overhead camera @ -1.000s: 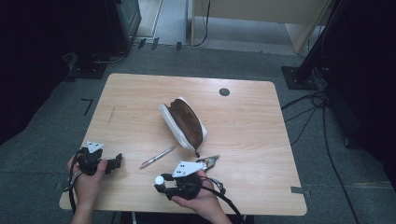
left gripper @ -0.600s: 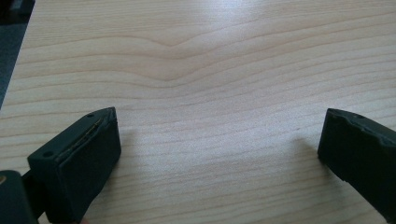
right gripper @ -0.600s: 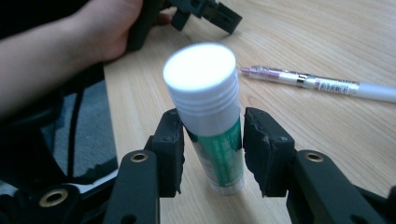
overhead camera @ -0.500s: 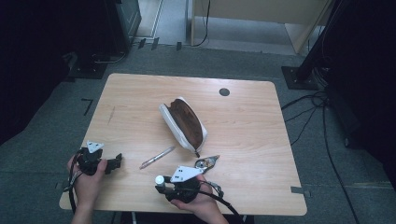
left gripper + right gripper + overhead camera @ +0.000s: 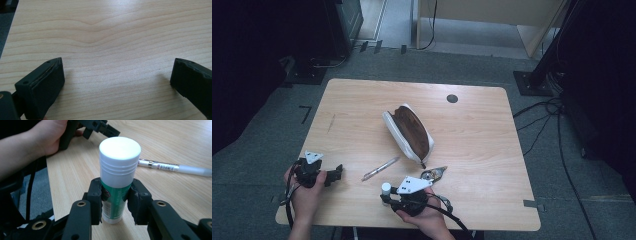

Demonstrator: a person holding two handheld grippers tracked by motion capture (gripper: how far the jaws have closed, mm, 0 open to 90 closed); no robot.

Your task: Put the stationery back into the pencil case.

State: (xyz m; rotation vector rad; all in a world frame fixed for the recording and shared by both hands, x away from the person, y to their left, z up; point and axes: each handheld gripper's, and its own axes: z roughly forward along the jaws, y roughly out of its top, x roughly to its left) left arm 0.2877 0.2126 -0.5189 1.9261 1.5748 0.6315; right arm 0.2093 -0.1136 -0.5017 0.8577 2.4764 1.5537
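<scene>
The right gripper (image 5: 115, 202) has just been closing its jaws onto the upright glue stick (image 5: 117, 177); lifting toward the open pencil case (image 5: 408, 131) likely follows, while the left gripper (image 5: 117, 80) rests wide open and empty.

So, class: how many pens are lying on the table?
1. The pen lies near the front edge, left of the pencil case. More may be hidden inside the case.

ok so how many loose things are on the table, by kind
white pencil case with brown inside: 1
white pen: 1
green glue stick with white cap: 1
small metal clip-like thing: 1
total: 4
</scene>
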